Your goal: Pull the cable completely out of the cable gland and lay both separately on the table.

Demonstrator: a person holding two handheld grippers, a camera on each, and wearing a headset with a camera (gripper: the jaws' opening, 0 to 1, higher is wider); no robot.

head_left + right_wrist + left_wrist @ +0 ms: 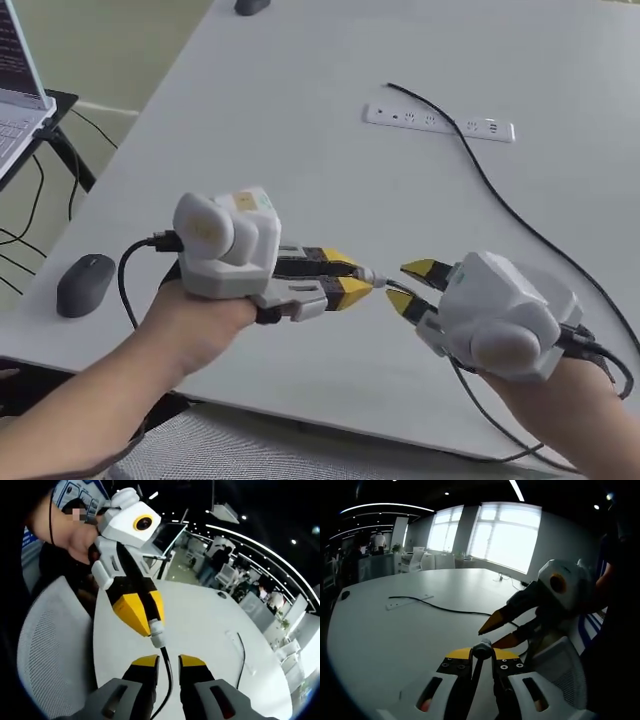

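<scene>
The left gripper [352, 279] is clamped on the white cable gland [371, 277], held above the tabletop's [300, 120] near edge. The gland's black cable [167, 670] passes between the right gripper's [411, 285] parted jaws. Text on the laptop [15, 95] screen off the left edge is too small to read.

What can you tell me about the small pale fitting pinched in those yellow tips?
The cable gland is a small, pale grey, plastic-looking fitting, short and round with a wider collar. It is held in the air above the table, clamped at the tips of the left gripper. A thin black cable runs out of its end and passes between the open jaws of the right gripper.
</scene>
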